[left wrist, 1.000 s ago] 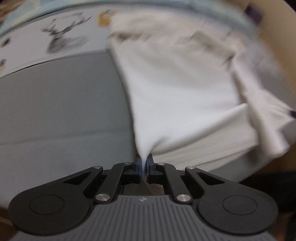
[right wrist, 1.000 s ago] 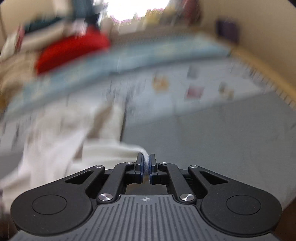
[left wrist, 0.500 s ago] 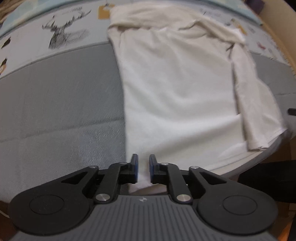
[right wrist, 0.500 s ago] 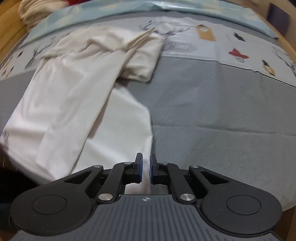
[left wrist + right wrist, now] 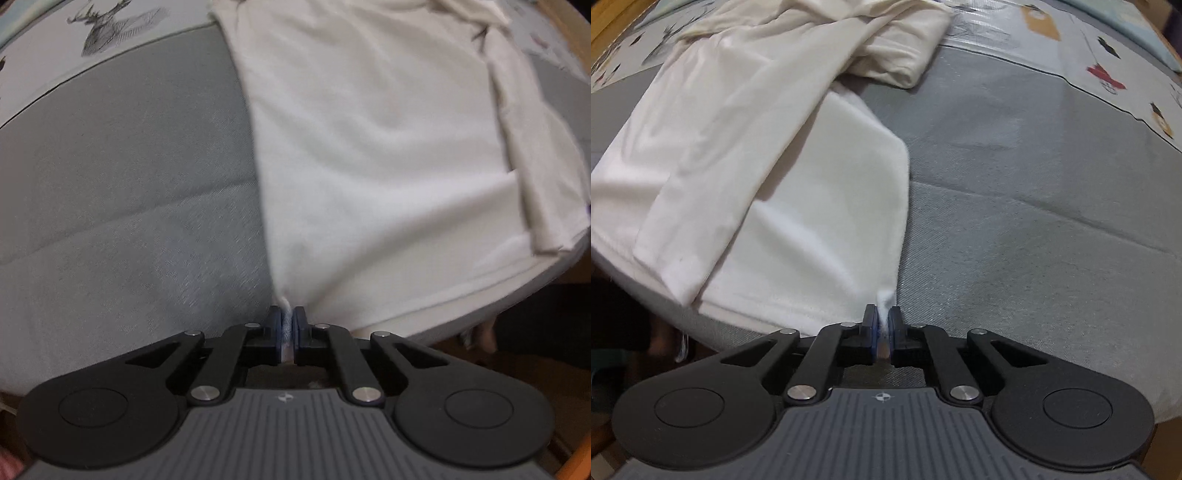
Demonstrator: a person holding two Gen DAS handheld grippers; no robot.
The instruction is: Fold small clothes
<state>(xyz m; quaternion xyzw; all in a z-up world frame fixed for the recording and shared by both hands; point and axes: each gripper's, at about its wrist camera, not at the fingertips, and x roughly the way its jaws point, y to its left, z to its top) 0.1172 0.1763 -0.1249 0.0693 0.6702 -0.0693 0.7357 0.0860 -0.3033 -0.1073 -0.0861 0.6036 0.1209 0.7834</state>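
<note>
Both the left gripper [image 5: 287, 326] and right gripper [image 5: 881, 328], the left's jaws having just closed, pinch hem corners of the shirt [image 5: 369, 155] lying ahead of the fingers; such thin bites could slip out under pull.

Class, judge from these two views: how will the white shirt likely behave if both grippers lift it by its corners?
The white shirt is probably floppy: it bunches where the left gripper pinches it. Likely light, being thin. The folded sleeve may slide off.
</note>
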